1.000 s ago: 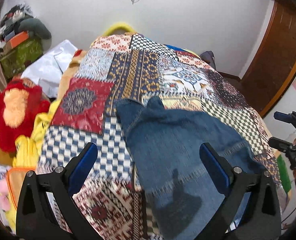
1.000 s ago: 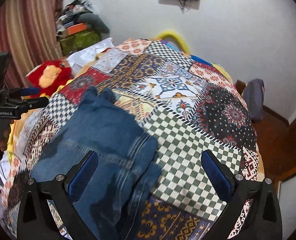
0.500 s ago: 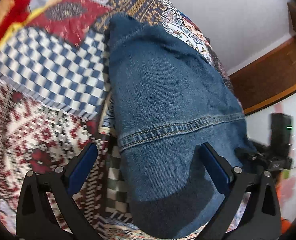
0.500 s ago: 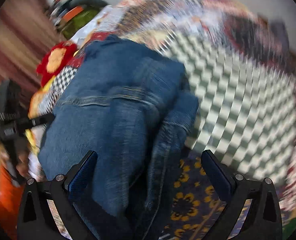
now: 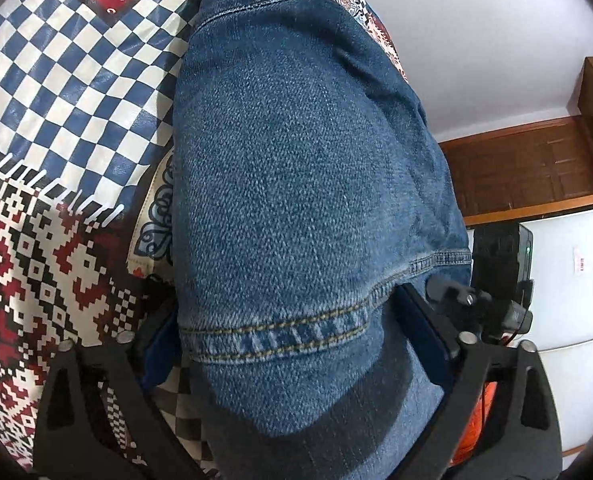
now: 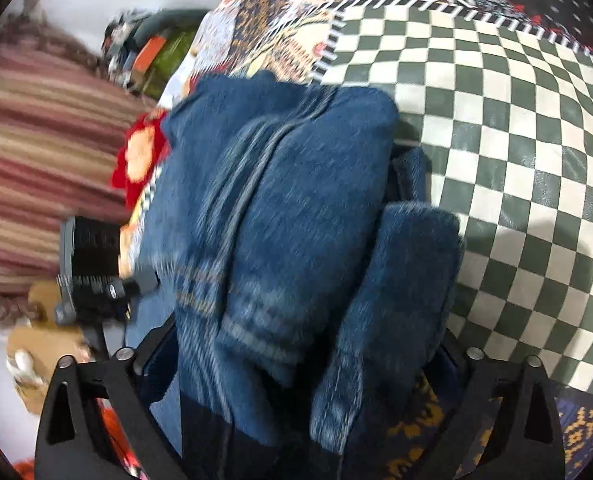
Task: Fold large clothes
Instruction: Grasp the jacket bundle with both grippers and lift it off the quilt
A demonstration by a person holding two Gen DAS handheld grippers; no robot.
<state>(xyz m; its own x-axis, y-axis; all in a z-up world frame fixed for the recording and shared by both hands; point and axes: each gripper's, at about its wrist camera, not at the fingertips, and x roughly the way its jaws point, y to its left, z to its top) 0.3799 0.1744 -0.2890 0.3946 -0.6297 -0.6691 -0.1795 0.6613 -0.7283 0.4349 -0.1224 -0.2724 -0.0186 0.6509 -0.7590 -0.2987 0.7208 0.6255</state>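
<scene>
Blue denim jeans (image 5: 304,184) lie on a patchwork bedspread (image 5: 56,92), the near end hanging over the bed's front edge. My left gripper (image 5: 292,340) is open, its fingers astride the denim by a stitched seam. In the right wrist view the jeans (image 6: 288,216) look bunched in thick folds on the bedspread (image 6: 516,140). My right gripper (image 6: 296,364) is open, its fingers on either side of the folds. Each gripper shows in the other's view, the right (image 5: 492,304) and the left (image 6: 92,276).
A red and orange plush toy (image 6: 140,156) and a pile of boxes and clothes (image 6: 152,52) sit beside the bed by a striped curtain (image 6: 36,152). A wooden door (image 5: 536,164) and a white cabinet (image 5: 576,280) stand on the other side.
Both grippers have dropped down and forward from above the bed onto the near end of the jeans. The denim now sits between the open fingers of each.
</scene>
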